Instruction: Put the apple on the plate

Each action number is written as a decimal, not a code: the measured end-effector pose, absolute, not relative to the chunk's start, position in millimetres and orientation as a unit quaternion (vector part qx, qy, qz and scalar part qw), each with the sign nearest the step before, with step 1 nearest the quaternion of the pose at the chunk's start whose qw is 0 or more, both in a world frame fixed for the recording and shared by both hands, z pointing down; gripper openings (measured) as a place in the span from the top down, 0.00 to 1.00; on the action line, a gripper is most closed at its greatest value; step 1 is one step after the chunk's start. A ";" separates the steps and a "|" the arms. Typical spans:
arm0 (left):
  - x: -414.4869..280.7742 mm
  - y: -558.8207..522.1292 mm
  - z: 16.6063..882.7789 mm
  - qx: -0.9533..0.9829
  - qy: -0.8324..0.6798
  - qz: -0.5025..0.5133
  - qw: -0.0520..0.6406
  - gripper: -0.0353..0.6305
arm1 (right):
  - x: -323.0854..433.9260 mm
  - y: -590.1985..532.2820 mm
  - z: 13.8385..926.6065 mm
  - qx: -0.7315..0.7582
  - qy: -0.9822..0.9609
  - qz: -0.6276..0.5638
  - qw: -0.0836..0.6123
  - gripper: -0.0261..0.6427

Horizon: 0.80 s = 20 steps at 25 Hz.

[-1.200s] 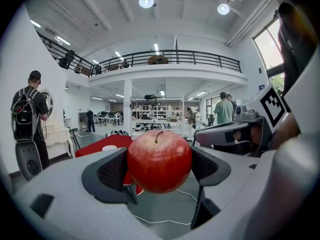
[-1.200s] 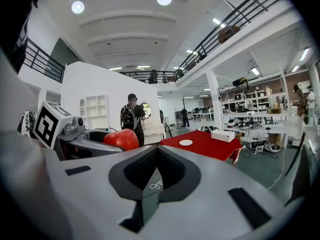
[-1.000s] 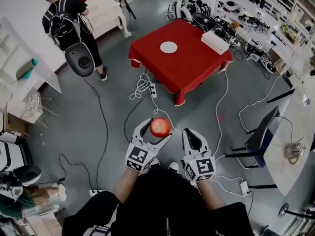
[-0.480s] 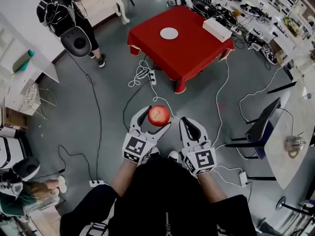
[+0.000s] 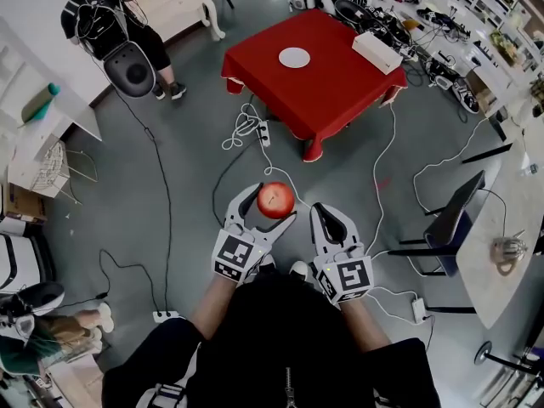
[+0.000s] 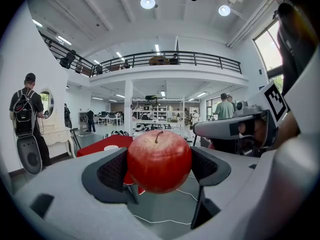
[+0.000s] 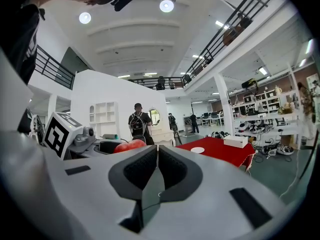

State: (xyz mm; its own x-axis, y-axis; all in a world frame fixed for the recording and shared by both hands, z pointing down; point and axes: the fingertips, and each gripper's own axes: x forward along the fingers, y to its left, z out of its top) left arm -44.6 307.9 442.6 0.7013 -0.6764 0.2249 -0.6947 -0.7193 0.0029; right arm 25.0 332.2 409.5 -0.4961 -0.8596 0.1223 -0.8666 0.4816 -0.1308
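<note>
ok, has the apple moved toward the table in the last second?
No. In the head view the apple, held in the left gripper, sits as far from the power strip and red table as before.

The apple (image 5: pixel 275 200) is sitting between the left gripper's (image 5: pixel 269 206) jaws at lower centre, with the right gripper (image 5: pixel 328 214) hanging just right of it. The table (image 5: pixel 340 96) is standing well apart at upper centre, carrying the plate (image 5: pixel 294 57), and the box (image 5: pixel 376 51) is lying towards its right edge.

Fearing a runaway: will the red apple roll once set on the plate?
Round and smooth, the red apple may well roll if released tilted. Undented in the left gripper, it looks firm. The flat white plate seems nearly rimless.
</note>
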 end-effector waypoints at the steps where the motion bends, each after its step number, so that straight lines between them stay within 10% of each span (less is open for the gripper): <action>1: -43.7 307.9 442.6 0.922 -0.371 0.104 0.044 0.37 | 25.7 332.4 409.8 0.502 -0.860 0.088 0.020 0.94; 20: -9.5 298.3 454.6 0.916 -0.382 0.114 0.052 0.37 | 61.7 324.0 426.8 0.493 -0.863 0.104 0.027 0.94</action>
State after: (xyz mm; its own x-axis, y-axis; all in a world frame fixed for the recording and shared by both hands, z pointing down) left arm -9.5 298.3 454.6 0.6822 -0.6879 0.2477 -0.7115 -0.7026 0.0082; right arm 61.7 324.0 426.8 -0.5118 -0.8461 0.1491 -0.8572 0.4914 -0.1541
